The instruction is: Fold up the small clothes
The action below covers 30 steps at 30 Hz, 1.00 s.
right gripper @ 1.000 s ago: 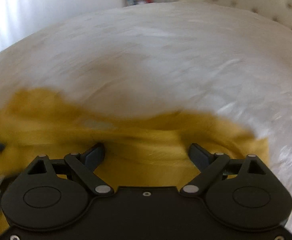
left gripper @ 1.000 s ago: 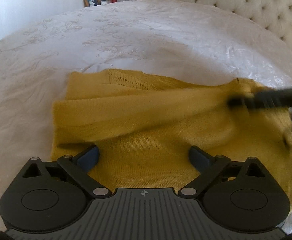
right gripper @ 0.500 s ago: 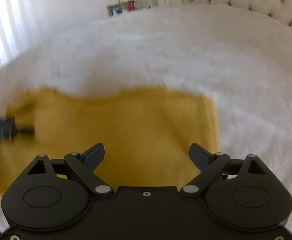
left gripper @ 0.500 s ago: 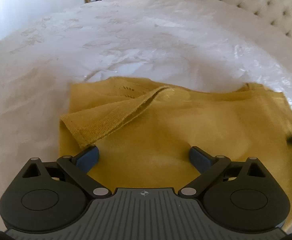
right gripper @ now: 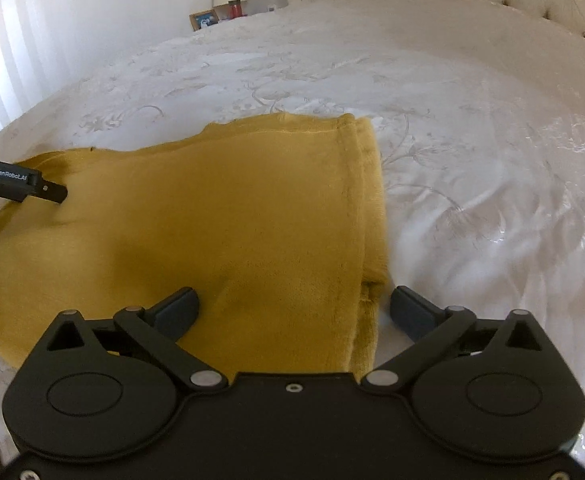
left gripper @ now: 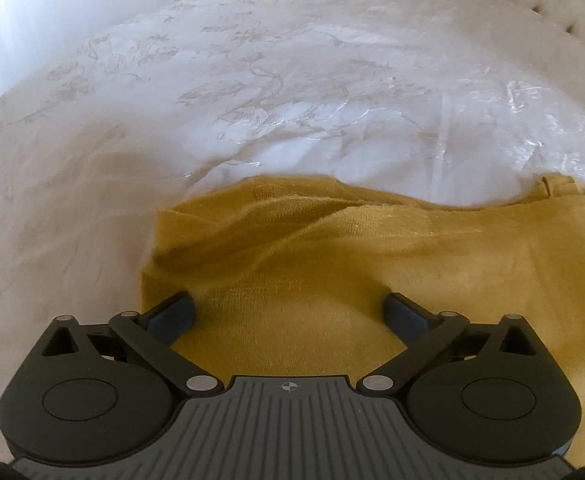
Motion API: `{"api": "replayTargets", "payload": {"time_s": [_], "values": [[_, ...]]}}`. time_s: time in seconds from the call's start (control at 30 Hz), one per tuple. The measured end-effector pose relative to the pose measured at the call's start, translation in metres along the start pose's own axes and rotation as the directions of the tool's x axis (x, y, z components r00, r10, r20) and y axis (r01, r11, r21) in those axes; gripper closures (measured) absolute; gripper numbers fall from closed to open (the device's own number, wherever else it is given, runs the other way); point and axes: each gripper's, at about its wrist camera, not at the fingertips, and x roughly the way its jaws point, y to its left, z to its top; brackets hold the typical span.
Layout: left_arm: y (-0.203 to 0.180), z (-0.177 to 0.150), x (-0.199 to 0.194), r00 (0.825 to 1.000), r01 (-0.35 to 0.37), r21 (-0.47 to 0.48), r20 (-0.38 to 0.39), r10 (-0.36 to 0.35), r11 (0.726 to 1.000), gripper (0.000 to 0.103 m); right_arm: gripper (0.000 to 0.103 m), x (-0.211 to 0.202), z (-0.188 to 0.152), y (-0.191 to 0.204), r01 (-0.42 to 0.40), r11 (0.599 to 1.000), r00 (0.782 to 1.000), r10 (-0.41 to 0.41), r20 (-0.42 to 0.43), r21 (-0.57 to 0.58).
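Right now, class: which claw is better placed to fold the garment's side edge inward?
Right, probably. The right claw is open astride the mustard garment's folded side edge, while the left claw sits over the middle cloth.

Yellow sweater (right gripper: pixel 220 220) lies flat on white bed (right gripper: pixel 472 140), folded edge at right. Right tool (right gripper: pixel 294 306) above it, jaws just opened wide, nothing gripped. Left tool (right gripper: pixel 54 192) at sweater's left edge.

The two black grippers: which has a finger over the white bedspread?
The right gripper: one finger is past the mustard-yellow knitted garment's edge; the left gripper's both lie over it.
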Motion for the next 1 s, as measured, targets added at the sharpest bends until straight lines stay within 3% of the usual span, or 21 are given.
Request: {"api": "replayTargets", "payload": {"time_s": [0.33, 0.53, 0.63, 0.77, 0.87, 1.0], "values": [[0.01, 0.011, 0.008, 1.0, 0.017, -0.027, 0.002, -0.017, 0.999, 0.0, 0.001, 0.0, -0.013, -0.008, -0.04, 0.998, 0.997, 0.038, 0.069, 0.039], [0.022, 0.016, -0.009, 0.994, -0.082, -0.078, 0.066, 0.087, 0.994, 0.0, 0.0, 0.0, -0.018, -0.012, -0.06, 0.997, 0.992, 0.054, 0.113, 0.051], [0.014, 0.006, -0.035, 0.993, -0.034, -0.064, 0.11, 0.041, 0.997, 0.0, 0.0, 0.0, -0.019, -0.014, -0.078, 0.995, 0.99, 0.069, 0.127, 0.068], [-0.018, -0.022, -0.071, 0.988, 0.061, 0.027, 0.139, -0.064, 0.998, 0.0, 0.0, -0.001, -0.02, -0.017, -0.096, 0.992, 0.987, 0.083, 0.138, 0.087], [-0.043, -0.051, -0.084, 0.985, 0.128, 0.076, 0.107, -0.135, 0.989, 0.0, 0.0, -0.001, -0.02, -0.017, -0.094, 0.992, 0.987, 0.081, 0.138, 0.085], [-0.074, -0.09, -0.09, 0.986, 0.148, 0.127, 0.057, -0.156, 0.981, 0.0, 0.0, -0.001, -0.02, -0.017, -0.093, 0.992, 0.987, 0.081, 0.136, 0.086]]}}
